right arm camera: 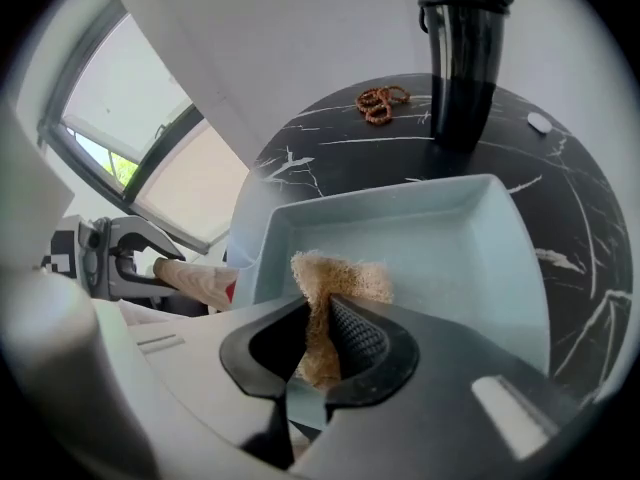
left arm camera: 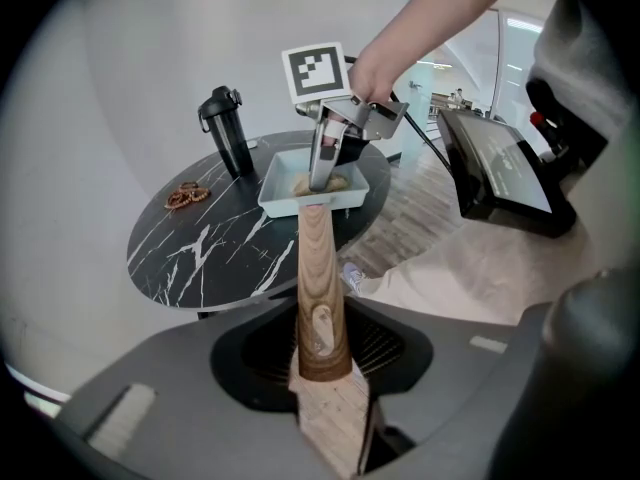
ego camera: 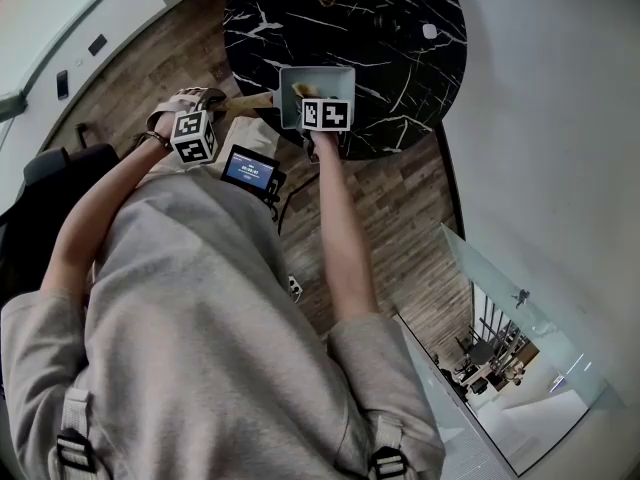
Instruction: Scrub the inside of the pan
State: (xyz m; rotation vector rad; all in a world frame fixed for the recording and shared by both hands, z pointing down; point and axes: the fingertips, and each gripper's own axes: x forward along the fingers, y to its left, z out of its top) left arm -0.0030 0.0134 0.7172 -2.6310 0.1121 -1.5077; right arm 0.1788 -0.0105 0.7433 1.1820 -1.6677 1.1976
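Setting: we read this as an office-type interior.
Floor: wood planks [ego camera: 405, 193] throughout.
Tabletop: round, black marble with white veins [ego camera: 400, 38], set close to a plain white wall [ego camera: 560, 118].
Glazing: glass partition [ego camera: 490, 268]; beyond it we see desks and chairs [ego camera: 487, 363].
Daylight: large window [right arm camera: 110, 138].

Head view: we look steeply down past the person's shoulders; the table [ego camera: 400, 78] lies far off at 12 o'clock.
Left gripper view: we ride the left gripper [left arm camera: 325, 383] and sight along the wooden handle [left arm camera: 318, 268] to the pan [left arm camera: 280, 200] at 12 o'clock, at middling range.
Right gripper view: we ride the right gripper [right arm camera: 318, 343], close over the pan; the sponge [right arm camera: 340, 276] sits nearest the lens, and the bottle [right arm camera: 463, 58] stands at 1 o'clock.
Shared field: all three views hold pan and table; each gripper view catches the other gripper.
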